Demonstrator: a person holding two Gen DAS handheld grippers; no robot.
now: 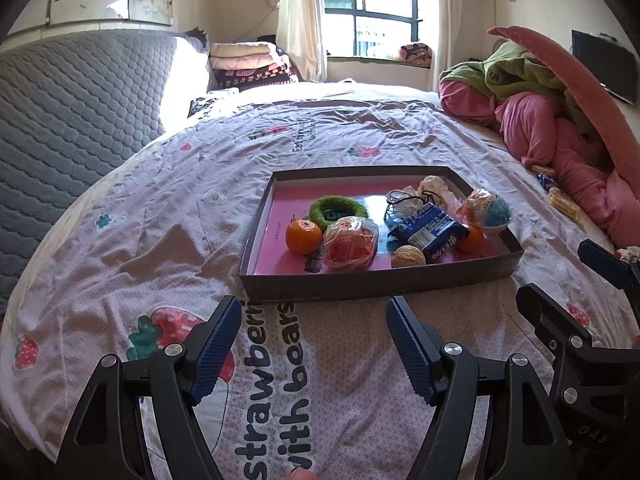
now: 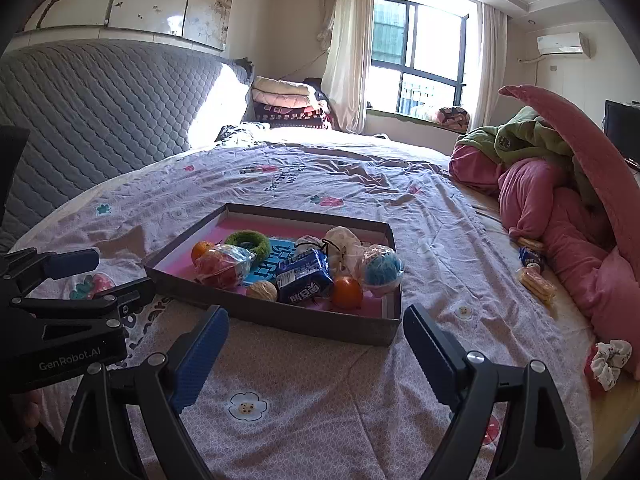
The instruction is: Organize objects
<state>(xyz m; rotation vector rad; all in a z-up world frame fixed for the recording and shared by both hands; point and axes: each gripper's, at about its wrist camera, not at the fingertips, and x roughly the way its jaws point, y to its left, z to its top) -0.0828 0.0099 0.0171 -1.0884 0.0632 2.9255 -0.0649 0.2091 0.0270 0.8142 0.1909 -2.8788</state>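
Observation:
A shallow grey box (image 1: pixel 380 282) with a pink floor lies on the bedspread. It holds an orange (image 1: pixel 303 237), a green ring (image 1: pixel 336 210), a wrapped red ball (image 1: pixel 351 242), a blue packet (image 1: pixel 430 232), a tan ball (image 1: pixel 408 257), a second orange (image 1: pixel 472 240), a blue-white ball (image 1: pixel 486 208) and a white pouch (image 1: pixel 434 188). My left gripper (image 1: pixel 313 304) hangs open just short of the box's near wall, nothing between its fingers. My right gripper (image 2: pixel 316 312) is also open and empty, in front of the box's (image 2: pixel 280 320) near right corner.
Loose on the bed to the right lie yellow snack packs (image 2: pixel 538 282), a small blue packet (image 2: pixel 530 256) and a white scrunchie (image 2: pixel 610 360). Pink and green bedding (image 2: pixel 560 200) is piled at the right edge. A grey quilted headboard (image 1: pixel 80 120) stands on the left.

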